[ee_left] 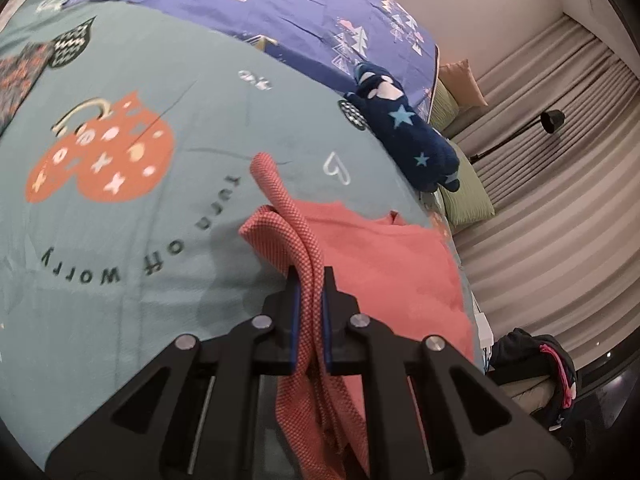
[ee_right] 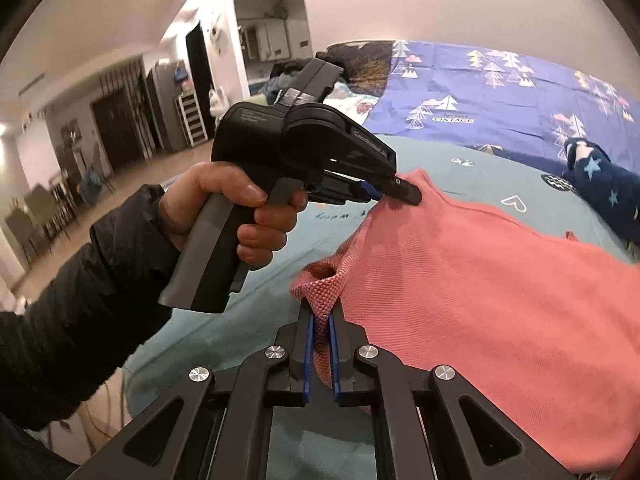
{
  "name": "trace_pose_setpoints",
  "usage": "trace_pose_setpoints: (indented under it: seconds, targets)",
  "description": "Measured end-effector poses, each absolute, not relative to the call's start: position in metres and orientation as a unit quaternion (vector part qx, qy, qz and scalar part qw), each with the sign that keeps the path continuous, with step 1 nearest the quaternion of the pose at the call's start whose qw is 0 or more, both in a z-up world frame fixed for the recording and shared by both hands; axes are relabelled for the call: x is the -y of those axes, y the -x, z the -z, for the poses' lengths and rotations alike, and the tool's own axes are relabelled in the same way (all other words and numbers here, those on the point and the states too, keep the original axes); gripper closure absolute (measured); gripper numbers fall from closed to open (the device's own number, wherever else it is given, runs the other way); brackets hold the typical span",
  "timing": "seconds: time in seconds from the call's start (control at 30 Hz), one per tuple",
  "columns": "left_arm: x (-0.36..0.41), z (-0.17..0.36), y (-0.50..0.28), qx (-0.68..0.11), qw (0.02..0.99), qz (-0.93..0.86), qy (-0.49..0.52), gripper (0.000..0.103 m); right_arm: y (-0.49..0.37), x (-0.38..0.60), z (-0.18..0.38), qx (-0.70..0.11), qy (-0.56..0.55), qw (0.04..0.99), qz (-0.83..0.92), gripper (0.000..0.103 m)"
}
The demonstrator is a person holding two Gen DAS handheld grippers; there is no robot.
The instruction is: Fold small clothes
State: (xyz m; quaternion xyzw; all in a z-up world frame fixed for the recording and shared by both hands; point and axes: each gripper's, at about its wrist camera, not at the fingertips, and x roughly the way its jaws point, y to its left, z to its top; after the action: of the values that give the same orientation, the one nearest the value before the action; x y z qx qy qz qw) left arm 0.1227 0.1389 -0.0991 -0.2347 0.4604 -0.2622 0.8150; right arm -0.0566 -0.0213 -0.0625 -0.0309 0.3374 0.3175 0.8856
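A coral pink knit garment (ee_right: 480, 300) lies spread on the teal bedsheet (ee_left: 120, 240); it also shows in the left wrist view (ee_left: 380, 248). My left gripper (ee_left: 311, 276) is shut on a ribbed edge of the garment, which bunches up between the pads. In the right wrist view the left gripper (ee_right: 408, 194) pinches the garment's far corner, held by a hand in a dark sleeve. My right gripper (ee_right: 320, 316) is shut on a near ribbed corner of the same garment.
A navy star-patterned soft item (ee_left: 408, 136) lies near the bed's far edge, also in the right wrist view (ee_right: 604, 188). A purple tree-print quilt (ee_right: 500, 92) covers the bed's head. Green pillows (ee_left: 464, 196), curtains and a black lamp (ee_left: 552, 120) stand beyond the bed.
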Motion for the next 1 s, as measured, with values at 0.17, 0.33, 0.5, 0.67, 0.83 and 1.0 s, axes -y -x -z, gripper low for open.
trace_pose_setpoints:
  seconds: [0.17, 0.33, 0.5, 0.67, 0.83, 1.0]
  targets:
    - [-0.111, 0.070, -0.127, -0.458, 0.822, 0.269, 0.204, 0.094, 0.056, 0.056, 0.048, -0.322, -0.028, 0.890, -0.321, 0.098]
    - [-0.063, 0.042, -0.134, -0.459, 0.824, 0.280, 0.178, 0.094, 0.056, 0.106, 0.033, -0.297, -0.089, 0.898, -0.312, 0.098]
    - [0.005, 0.022, -0.142, -0.468, 0.829, 0.275, 0.133, 0.095, 0.059, 0.159, 0.023, -0.263, -0.133, 0.913, -0.284, 0.098]
    - [0.069, 0.018, -0.148, -0.490, 0.820, 0.275, 0.107, 0.095, 0.066, 0.212, 0.026, -0.246, -0.181, 0.918, -0.251, 0.098]
    - [0.138, 0.032, -0.149, -0.513, 0.806, 0.288, 0.070, 0.095, 0.077, 0.268, 0.038, -0.249, -0.225, 0.919, -0.208, 0.098]
    - [0.189, 0.055, -0.143, -0.531, 0.797, 0.287, 0.023, 0.095, 0.083, 0.314, 0.059, -0.262, -0.268, 0.911, -0.173, 0.098]
